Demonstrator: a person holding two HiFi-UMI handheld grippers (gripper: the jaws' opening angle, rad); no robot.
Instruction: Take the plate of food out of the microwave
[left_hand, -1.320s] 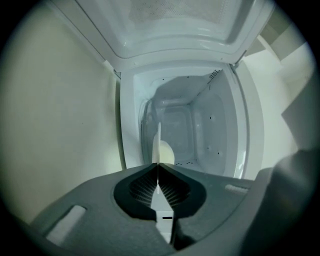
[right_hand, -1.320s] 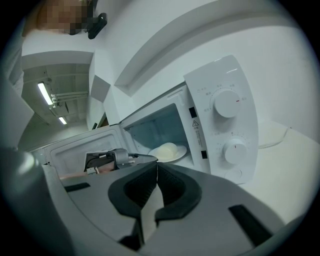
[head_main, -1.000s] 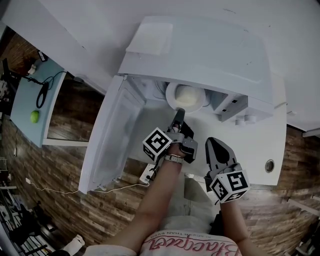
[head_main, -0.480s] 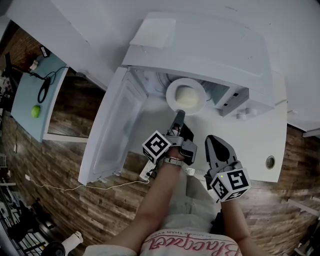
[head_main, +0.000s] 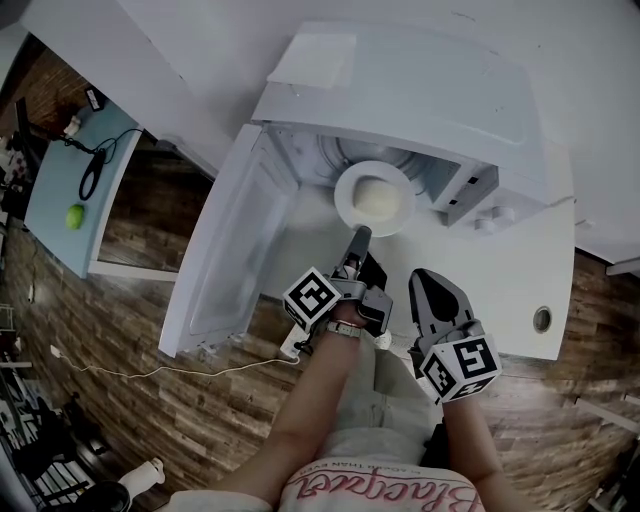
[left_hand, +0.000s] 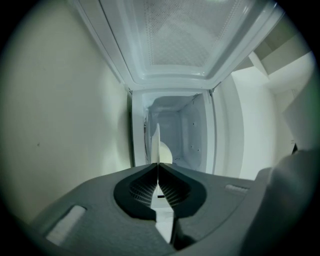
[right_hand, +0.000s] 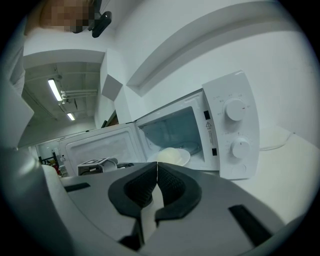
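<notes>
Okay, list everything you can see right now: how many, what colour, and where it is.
microwave: one, white, on the counter
door: one, white, swung open at the microwave's left in the head view
knobs: two, white, on the microwave's front panel
plate: one, white, at the microwave's opening
food: one mound, pale, on the plate
flat sheet: one, white, on top of the microwave
counter: one, white, under the microwave
side table: one, light blue, far left in the head view
round thing: one, green, on the side table
left gripper: one, dark grey, shut on the plate's near rim
right gripper: one, dark grey, jaws together, empty, clear of the plate
</notes>
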